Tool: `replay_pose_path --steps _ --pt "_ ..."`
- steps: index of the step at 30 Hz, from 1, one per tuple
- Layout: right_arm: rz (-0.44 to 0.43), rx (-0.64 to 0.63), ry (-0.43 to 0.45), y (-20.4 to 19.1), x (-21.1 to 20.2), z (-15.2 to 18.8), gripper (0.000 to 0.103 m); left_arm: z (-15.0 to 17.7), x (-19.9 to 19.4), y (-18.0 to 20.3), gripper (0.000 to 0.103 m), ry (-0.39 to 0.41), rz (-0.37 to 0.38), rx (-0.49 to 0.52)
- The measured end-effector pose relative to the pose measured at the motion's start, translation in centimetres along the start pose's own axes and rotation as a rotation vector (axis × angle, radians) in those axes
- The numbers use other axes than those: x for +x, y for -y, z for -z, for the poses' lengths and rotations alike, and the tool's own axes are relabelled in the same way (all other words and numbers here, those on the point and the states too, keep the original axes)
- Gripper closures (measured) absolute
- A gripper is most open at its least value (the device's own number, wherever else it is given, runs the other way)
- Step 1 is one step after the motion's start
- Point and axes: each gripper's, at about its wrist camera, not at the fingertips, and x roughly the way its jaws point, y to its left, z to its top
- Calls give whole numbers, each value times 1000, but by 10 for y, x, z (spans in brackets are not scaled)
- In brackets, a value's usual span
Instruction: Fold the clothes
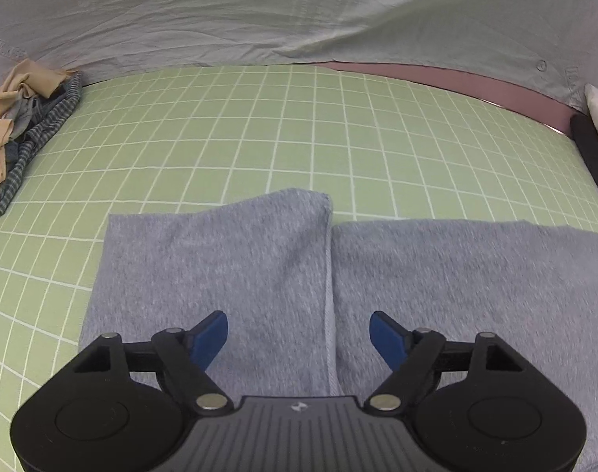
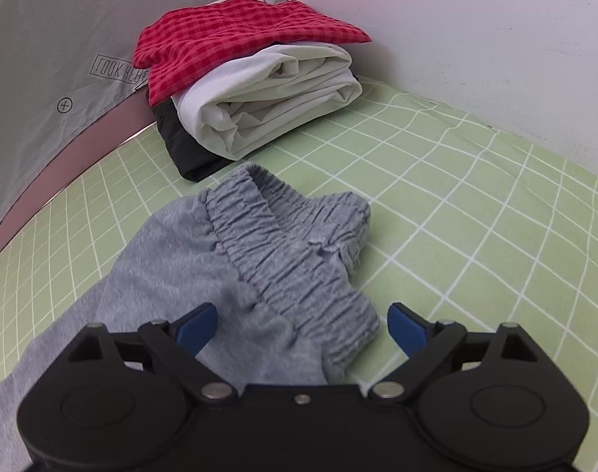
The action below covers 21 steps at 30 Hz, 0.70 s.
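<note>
Grey pants (image 1: pixel 259 267) lie flat on the green checked sheet (image 1: pixel 259 126). In the left wrist view their two leg ends lie side by side, with the hem seam between them. My left gripper (image 1: pixel 299 334) is open and empty just above the leg ends. In the right wrist view the pants' gathered elastic waistband (image 2: pixel 295 251) with a small bow lies ahead. My right gripper (image 2: pixel 302 326) is open and empty over the waistband's near corner.
A folded stack stands at the back in the right wrist view: red checked cloth (image 2: pixel 236 35), white cloth (image 2: pixel 267 106), black cloth (image 2: pixel 181 145). A loose heap of beige and striped clothes (image 1: pixel 19 126) lies far left. A grey fabric wall (image 1: pixel 259 15) borders the bed.
</note>
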Motion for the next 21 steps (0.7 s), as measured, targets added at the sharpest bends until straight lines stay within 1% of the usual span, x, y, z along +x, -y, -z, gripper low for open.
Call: replay_pose_path --steps 5,6,7,8,9,10,11,13,14,15,18,21 --pt "-20 -66 -32 -8 22 -8 10 -5 5 -11 20 -8 -73 -53" --pt "-34 -95 -35 -10 23 -7 13 -5 6 -13 20 -12 -84 -66" --pt "-30 -140 -30 -14 23 -5 17 -4 6 -15 20 -15 -95 -77" --pt "-29 -181 -24 -18 22 -4 31 -3 6 -16 20 -15 -104 -84" --pt "-45 -207 -19 -22 19 -3 53 -2 5 -18 20 -11 -111 -86" --pt "-62 -232 -13 -25 15 -2 66 0 4 -19 20 -7 -117 -88" --pt "-78 -257 -8 -29 12 -2 74 1 1 -21 20 -3 -121 -91" --pt "-105 -310 6 -36 4 -1 83 3 -4 -24 20 4 -128 -96" --pt "-93 -341 29 -42 -4 0 83 4 -7 -28 20 9 -126 -97" --pt "-93 -345 53 -46 -13 -1 84 5 -11 -32 20 15 -126 -97" --pt "-134 -326 123 -58 -45 -5 85 6 -20 -46 19 31 -135 -85" --pt "-174 -369 186 -81 -78 -1 85 10 -29 -63 19 37 -131 -98"
